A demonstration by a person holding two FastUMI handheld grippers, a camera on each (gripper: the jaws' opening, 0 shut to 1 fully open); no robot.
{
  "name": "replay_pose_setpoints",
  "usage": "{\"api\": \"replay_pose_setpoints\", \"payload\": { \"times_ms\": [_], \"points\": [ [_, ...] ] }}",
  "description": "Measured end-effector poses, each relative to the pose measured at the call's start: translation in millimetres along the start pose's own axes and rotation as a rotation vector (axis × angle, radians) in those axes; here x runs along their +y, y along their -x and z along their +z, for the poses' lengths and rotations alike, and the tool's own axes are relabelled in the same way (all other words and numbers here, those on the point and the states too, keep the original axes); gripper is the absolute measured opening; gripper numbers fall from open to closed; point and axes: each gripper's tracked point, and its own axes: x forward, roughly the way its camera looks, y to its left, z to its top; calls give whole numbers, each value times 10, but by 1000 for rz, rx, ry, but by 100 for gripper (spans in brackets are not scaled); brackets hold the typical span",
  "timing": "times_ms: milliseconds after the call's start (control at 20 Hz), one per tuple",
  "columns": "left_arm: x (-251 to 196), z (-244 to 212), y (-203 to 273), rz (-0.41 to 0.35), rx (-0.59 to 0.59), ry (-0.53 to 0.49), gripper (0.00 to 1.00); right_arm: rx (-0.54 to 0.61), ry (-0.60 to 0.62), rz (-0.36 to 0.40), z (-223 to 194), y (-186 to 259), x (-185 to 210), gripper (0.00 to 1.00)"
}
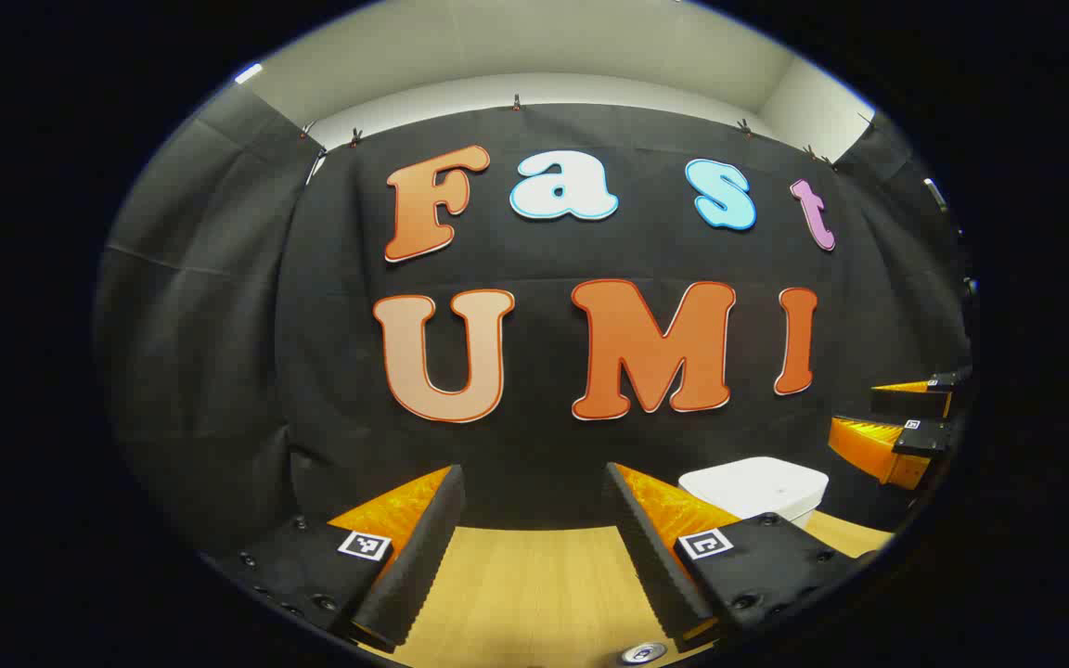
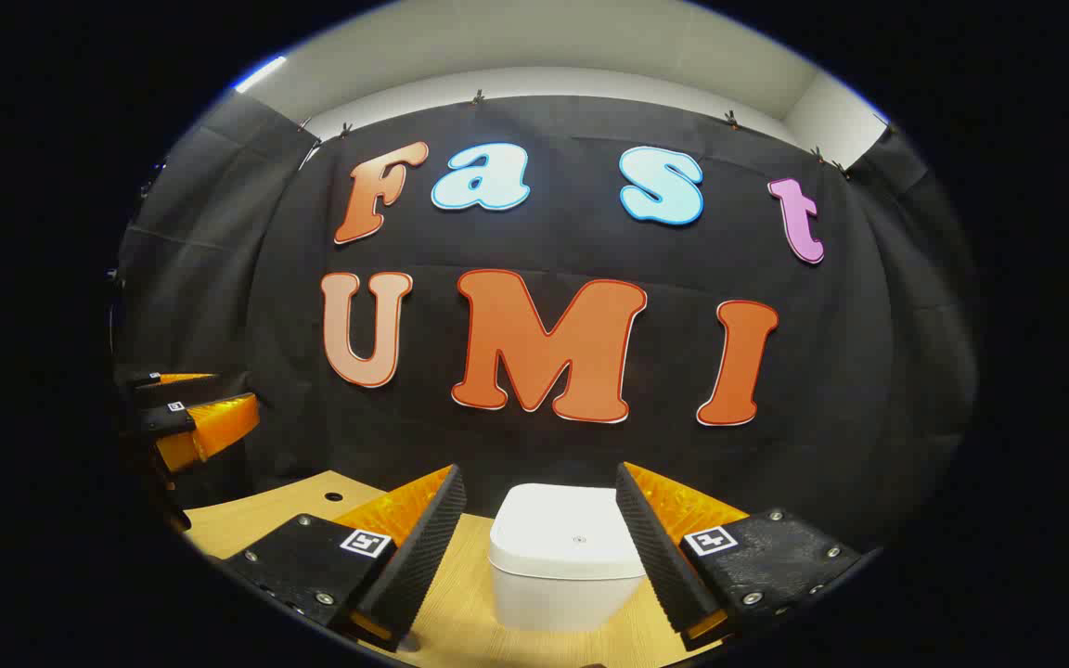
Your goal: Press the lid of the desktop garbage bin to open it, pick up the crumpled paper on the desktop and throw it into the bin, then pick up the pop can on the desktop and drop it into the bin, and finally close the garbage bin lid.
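The white desktop bin stands on the wooden table with its lid down, straight ahead of my right gripper. That gripper is open, its fingers apart either side of the bin as seen from behind, with nothing held. In the left gripper view the same bin sits to the right, past the right finger. My left gripper is open over bare wood, empty. Each gripper appears at the edge of the other's view: the right gripper and the left gripper, both raised above the table.
The wooden tabletop runs back to the black cloth wall close behind the bin. A small dark hole marks the table at the left. A round metal fitting lies at the table's near edge.
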Motion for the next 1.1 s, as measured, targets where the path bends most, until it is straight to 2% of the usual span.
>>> {"api": "replay_pose_setpoints", "payload": {
  "times_ms": [500, 1100],
  "points": [
    [-167, 59, 29, -19, -18, -23, 96, 23, -7, 5, -59, -18, -54, 99],
    [-124, 17, 48, -2, -15, -36, 96, 40, 4, 6, -89, -79, -49, 99]
  ]
}}
